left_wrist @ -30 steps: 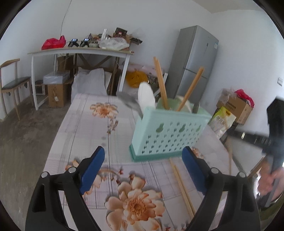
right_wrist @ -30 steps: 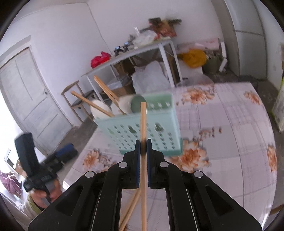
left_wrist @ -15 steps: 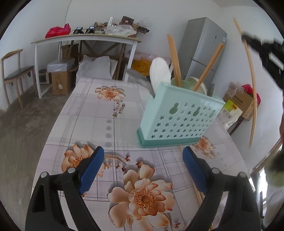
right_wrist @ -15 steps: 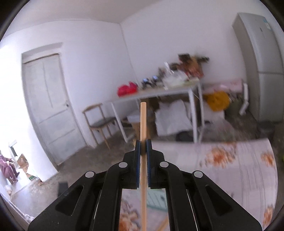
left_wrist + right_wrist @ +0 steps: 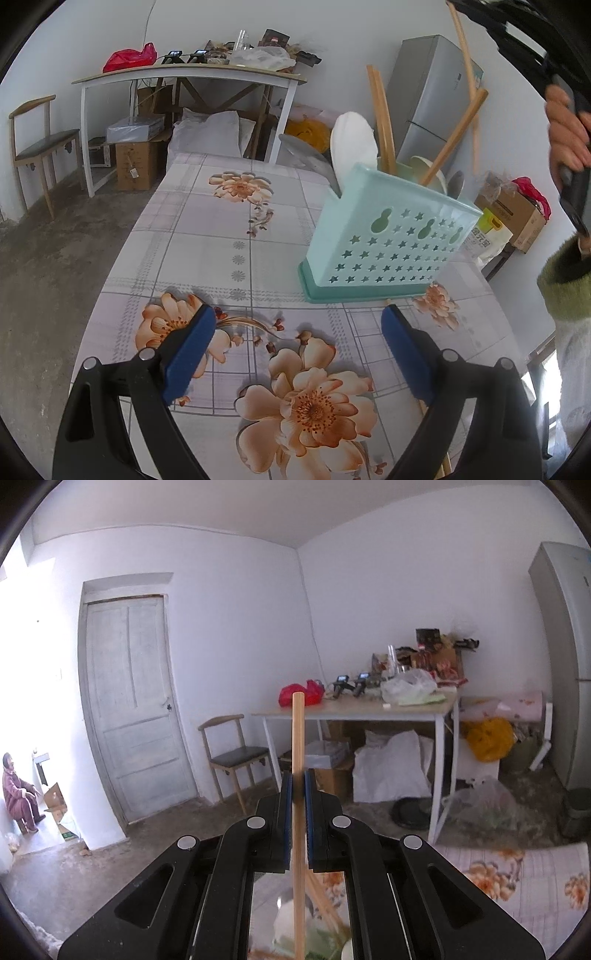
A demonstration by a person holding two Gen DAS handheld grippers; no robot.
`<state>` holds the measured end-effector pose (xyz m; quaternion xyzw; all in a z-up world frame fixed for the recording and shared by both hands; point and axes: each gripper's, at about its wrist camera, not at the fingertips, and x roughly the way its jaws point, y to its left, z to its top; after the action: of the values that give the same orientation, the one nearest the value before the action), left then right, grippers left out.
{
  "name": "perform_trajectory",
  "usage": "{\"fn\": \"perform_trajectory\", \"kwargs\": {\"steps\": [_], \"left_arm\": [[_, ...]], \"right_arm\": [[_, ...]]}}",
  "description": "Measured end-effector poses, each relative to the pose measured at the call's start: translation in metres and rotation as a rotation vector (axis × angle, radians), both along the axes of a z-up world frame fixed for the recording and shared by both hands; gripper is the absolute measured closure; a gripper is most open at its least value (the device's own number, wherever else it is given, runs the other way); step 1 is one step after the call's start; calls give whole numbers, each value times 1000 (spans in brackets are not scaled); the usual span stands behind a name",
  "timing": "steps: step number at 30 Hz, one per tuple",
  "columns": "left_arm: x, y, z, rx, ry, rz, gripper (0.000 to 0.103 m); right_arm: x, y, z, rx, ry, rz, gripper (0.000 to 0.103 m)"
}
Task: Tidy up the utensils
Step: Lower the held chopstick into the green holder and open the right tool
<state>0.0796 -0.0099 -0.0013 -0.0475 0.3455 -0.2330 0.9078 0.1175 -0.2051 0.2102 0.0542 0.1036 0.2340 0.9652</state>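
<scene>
Right gripper (image 5: 297, 786) is clamped on a single wooden chopstick (image 5: 298, 738), pads pressed to both sides of the shaft. The stick stands nearly upright, its long axis running straight down past the jaws toward the mint-green utensil caddy (image 5: 388, 236), which sits directly beneath this gripper. In the left wrist view the lower end seems to hang just above the caddy's open top. A straight descent looks like the call. Left gripper (image 5: 299, 332) hovers low over the floral tablecloth (image 5: 192, 236), fingers spread wide and holding nothing, caddy just ahead and to its right.

Left view faces holder (image 5: 388, 236) nearby; right looks roomward above it.
</scene>
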Motion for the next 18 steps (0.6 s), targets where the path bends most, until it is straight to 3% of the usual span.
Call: {"fn": "perform_trajectory", "kwargs": {"steps": [5,11,18], "left_arm": [[0,1,-1,0,3,0,14],[-1,2,-4,-2,7,0,14],[-4,0,-5,7,5,-13,14]], "right_arm": [[4,7,0,-24,-49,10,98],[7,18,-27,-150,-70,6,98],[2,17,-65,-281,-1,-3,98]]}}
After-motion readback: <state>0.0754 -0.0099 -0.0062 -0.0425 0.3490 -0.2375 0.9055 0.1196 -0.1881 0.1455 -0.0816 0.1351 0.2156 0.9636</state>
